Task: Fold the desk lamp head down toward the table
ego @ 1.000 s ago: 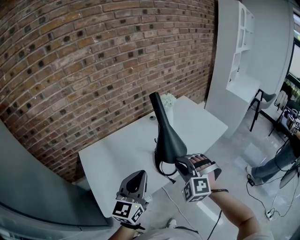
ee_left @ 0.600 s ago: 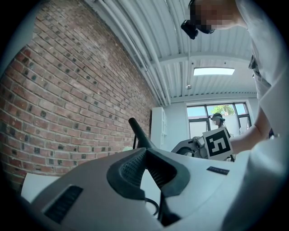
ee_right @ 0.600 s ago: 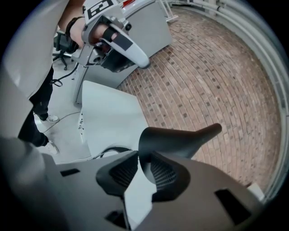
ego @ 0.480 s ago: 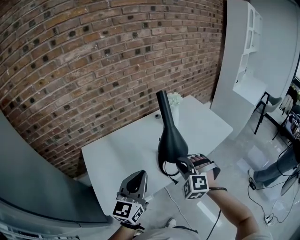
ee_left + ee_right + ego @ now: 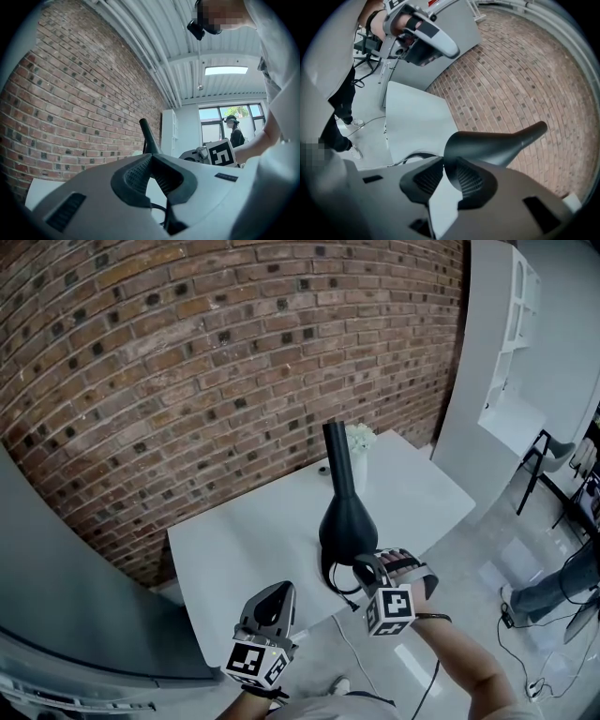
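While the right gripper (image 5: 445,169) clamps the rim of the black lamp head (image 5: 487,145) above the white table (image 5: 234,540), the left gripper (image 5: 151,158) hangs nearby, jaws together and empty.

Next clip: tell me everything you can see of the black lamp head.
The lamp head is a smooth, matte black funnel-shaped shade that looks like plastic or painted metal. Its wide rounded bell narrows into a long neck that points up toward the brick wall. It sits over the near edge of the white table, bell end low and toward the person. The right claw pinches its rim, and a dark cable loops beneath it. I cannot tell whether it is lit.
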Available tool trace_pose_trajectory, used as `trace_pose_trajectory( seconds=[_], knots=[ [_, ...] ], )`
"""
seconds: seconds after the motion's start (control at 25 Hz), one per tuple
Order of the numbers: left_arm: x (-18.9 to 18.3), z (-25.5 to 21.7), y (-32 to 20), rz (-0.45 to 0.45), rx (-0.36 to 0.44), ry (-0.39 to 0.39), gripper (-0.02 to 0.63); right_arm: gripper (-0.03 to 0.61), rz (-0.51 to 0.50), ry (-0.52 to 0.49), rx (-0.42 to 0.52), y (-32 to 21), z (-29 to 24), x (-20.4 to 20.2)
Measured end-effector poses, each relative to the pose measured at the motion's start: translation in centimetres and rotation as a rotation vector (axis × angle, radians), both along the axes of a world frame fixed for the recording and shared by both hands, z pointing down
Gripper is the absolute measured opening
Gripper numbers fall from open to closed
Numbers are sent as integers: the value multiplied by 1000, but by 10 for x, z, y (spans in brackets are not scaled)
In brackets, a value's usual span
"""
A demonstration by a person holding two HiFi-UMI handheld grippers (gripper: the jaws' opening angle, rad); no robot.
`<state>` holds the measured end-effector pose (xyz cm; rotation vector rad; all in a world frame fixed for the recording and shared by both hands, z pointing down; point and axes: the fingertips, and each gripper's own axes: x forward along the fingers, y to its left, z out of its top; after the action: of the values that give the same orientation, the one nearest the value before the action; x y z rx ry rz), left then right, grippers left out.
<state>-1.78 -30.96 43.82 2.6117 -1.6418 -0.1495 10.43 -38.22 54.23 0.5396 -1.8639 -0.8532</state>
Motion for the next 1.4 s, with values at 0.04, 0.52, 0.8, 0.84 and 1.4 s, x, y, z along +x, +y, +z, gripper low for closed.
trace_pose_trajectory(
  seconds=[0.04, 0.52, 0.8, 0.84, 1.4],
  knots=[
    [1, 1, -1, -3, -2, 0, 8, 92, -7, -3, -2, 0, 0, 0],
    [8, 7, -5, -21, -7, 5, 8, 92, -18, -46, 4, 1, 0, 1],
    [11, 5, 1, -1, -3, 5, 8, 92, 4, -88, 22, 13, -12, -3],
    [11, 4, 3, 2, -2, 5, 8, 92, 11, -98, 22, 15, -14, -4],
    [-1, -1, 36, 67, 21, 16, 8, 88, 137, -456, -56, 70, -45, -31]
  ],
)
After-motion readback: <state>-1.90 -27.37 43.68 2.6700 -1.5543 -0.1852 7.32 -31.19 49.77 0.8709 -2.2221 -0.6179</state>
